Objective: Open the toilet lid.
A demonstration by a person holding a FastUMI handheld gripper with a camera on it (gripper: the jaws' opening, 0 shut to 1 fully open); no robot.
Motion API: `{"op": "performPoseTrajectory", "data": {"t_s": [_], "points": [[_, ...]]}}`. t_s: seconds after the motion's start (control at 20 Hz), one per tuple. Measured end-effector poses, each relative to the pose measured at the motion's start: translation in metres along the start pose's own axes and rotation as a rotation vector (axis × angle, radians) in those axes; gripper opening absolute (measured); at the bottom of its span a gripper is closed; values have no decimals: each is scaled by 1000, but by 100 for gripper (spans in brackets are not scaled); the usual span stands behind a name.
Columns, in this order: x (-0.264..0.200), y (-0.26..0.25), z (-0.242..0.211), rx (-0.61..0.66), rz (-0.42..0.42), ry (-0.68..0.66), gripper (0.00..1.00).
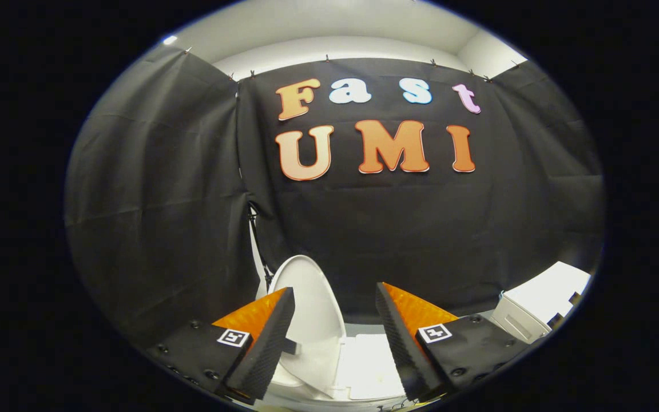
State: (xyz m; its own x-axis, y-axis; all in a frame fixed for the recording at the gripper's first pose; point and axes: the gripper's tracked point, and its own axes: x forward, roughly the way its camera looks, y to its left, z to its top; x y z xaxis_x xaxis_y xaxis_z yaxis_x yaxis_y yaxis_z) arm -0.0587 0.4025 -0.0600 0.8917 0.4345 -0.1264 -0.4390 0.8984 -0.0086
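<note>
gripper view | claw [335,337] wide open, empty | toilet lid [312,303] raised upright beyond fingers

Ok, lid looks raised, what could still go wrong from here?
1. The white oval plastic toilet lid stands up near the black cloth wall; if not past balance, it may drop shut.
2. The tool is open, holding nothing, one finger close beside the lid; pulling back carelessly could snag it.

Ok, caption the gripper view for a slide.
Open gripper held before the raised toilet lid, a white box off to the side.
</note>
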Motion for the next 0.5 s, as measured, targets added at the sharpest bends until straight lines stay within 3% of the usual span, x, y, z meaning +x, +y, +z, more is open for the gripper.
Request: {"op": "performPoseTrajectory", "data": {"t_s": [0.5], "points": [[-12,-79,29,-3,-46,-39,96]]}}
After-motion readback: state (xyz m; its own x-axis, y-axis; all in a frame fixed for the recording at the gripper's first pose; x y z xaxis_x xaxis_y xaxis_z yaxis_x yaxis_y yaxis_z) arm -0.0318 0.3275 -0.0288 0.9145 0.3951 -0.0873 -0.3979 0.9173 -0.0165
